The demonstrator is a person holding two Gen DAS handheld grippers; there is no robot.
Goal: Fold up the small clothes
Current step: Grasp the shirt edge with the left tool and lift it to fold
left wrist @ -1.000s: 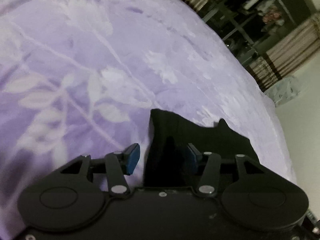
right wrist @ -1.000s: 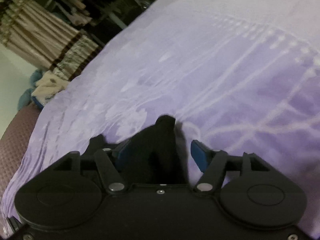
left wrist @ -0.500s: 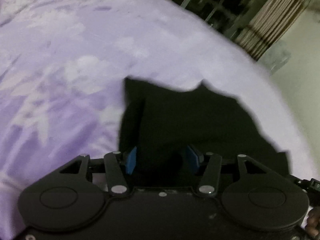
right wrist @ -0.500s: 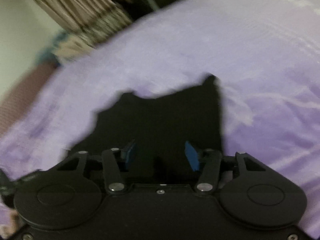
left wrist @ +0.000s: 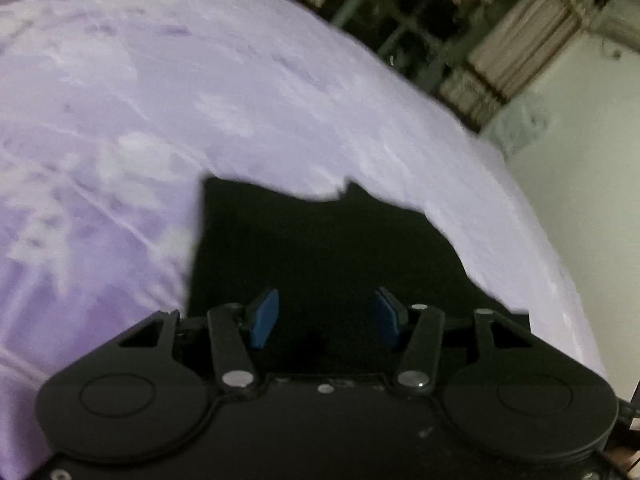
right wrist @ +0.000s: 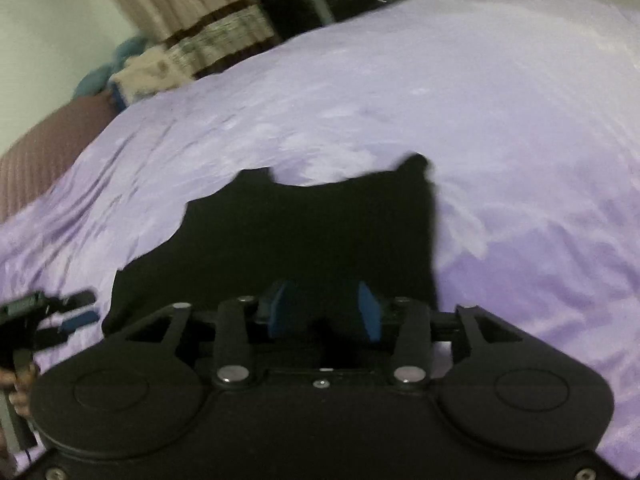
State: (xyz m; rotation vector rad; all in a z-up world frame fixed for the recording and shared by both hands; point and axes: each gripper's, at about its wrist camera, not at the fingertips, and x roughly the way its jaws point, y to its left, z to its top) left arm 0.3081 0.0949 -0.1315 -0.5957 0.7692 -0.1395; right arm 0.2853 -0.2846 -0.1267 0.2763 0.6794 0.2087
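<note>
You are holding a two-finger tool in each hand above a bed covered with a pale purple sheet (left wrist: 168, 92) printed with faint white leaves.

A small black fabric garment (left wrist: 320, 248) lies spread on that sheet, directly in front of both tools. Its far edge dips in the middle, with a short point rising at each end, and its near part runs down under the tool bodies.

Your left gripper (left wrist: 326, 318) shows black linkage arms and two blue pads. The pads stand well apart, with black cloth filling the space between them. The frame is too dark to tell whether the pads press on the cloth or only hover over it.

Your right gripper (right wrist: 324, 312) has its blue pads closer together than the left pair. Its jaws have just been opening a little after a quick squeeze. Dark cloth sits between these pads too, and whether they are pinching it I cannot tell.

In the right wrist view, the other tool appears at the far left edge, by the garment's left corner, with fingers (right wrist: 18, 392) of your hand wrapped around its handle.

Beyond the bed stand striped beige curtains (right wrist: 180, 4) and a dark shelving unit (left wrist: 404, 24). Both views are slightly blurred.
</note>
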